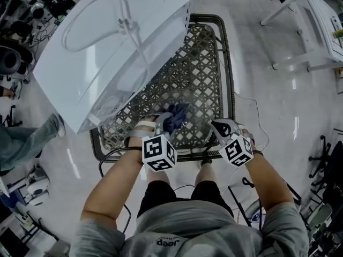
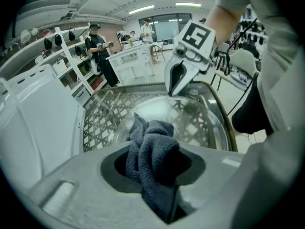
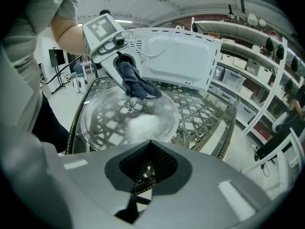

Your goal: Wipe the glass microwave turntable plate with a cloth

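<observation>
Left gripper view: a blue cloth [image 2: 151, 140] is clamped by the left gripper [image 2: 153, 173] over the glass plate [image 2: 202, 123], whose rim is pinched by the right gripper [image 2: 173, 87].

Bright overhead strip lights [image 2: 141, 9]; fisheye warp & dark vignette at edges; head view dimmer.

Dark slate-blue with a looped weave: the cloth [image 2: 152, 151]. Clear glass, mottled with whitish speckles near the middle: the turntable plate [image 3: 128, 118]. Dark diamond lattice across the table top [image 1: 206, 52], visible through the plate. Plain white on the microwave [image 1: 107, 47], at 10 o'clock from the plate. Black-and-white square markers on the pale grey left gripper [image 1: 166, 123] and right gripper [image 1: 221, 127].
</observation>
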A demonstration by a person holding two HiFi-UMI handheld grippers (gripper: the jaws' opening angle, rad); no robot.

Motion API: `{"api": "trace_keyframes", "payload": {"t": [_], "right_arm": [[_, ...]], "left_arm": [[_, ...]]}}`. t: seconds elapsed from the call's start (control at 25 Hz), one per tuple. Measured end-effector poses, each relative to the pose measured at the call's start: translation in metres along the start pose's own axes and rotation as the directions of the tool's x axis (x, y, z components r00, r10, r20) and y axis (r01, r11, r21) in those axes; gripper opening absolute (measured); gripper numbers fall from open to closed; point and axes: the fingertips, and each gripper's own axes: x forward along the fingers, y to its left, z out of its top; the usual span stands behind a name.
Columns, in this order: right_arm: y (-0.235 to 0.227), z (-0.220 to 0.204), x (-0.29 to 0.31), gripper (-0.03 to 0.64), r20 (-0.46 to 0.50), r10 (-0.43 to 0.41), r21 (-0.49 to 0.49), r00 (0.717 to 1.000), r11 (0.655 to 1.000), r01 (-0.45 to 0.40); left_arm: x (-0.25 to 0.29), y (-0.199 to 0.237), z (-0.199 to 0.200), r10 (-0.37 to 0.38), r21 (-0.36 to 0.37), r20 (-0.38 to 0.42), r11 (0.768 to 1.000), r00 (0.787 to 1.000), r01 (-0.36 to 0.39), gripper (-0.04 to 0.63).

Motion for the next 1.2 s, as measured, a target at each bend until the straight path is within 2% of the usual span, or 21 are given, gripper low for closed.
{"api": "trace_keyframes", "payload": {"t": [0.2, 0.36, 0.48, 0.64, 0.88, 1.2], "right_arm": [[0.001, 0.000, 0.000, 0.006, 0.010, -0.005, -0.005, 1.000, 1.000, 0.005], [0.000, 0.001, 0.000, 0.006, 0.019, -0.010, -0.006, 1.000, 1.000, 0.010], [0.000, 0.001, 0.000, 0.006, 0.030, -0.013, 0.006, 0.999, 1.000, 0.012], [0.000, 0.000, 0.000, 0.005, 0.035, -0.017, 0.009, 0.999, 1.000, 0.017], [0.000, 0.000, 0.000, 0.006, 0.029, -0.023, 0.007, 0.999, 1.000, 0.023], [0.000, -0.001, -0.001, 0.006, 0.021, -0.020, 0.002, 1.000, 1.000, 0.020]], "left_arm": [[0.023, -0.030, 0.066, -0.056, 0.070, 0.093, 0.996, 0.994, 0.049, 0.130], [0.044, -0.052, 0.094, -0.095, 0.144, 0.086, 0.986, 0.992, 0.082, 0.130], [0.056, -0.062, 0.101, -0.111, 0.165, 0.066, 0.981, 0.992, 0.099, 0.130], [0.065, -0.066, 0.100, -0.102, 0.132, 0.064, 0.987, 0.993, 0.093, 0.130], [0.059, -0.066, 0.088, -0.097, 0.149, 0.036, 0.985, 0.995, 0.090, 0.130], [0.023, -0.054, 0.015, -0.065, 0.066, -0.036, 0.996, 0.997, 0.068, 0.130]]}}
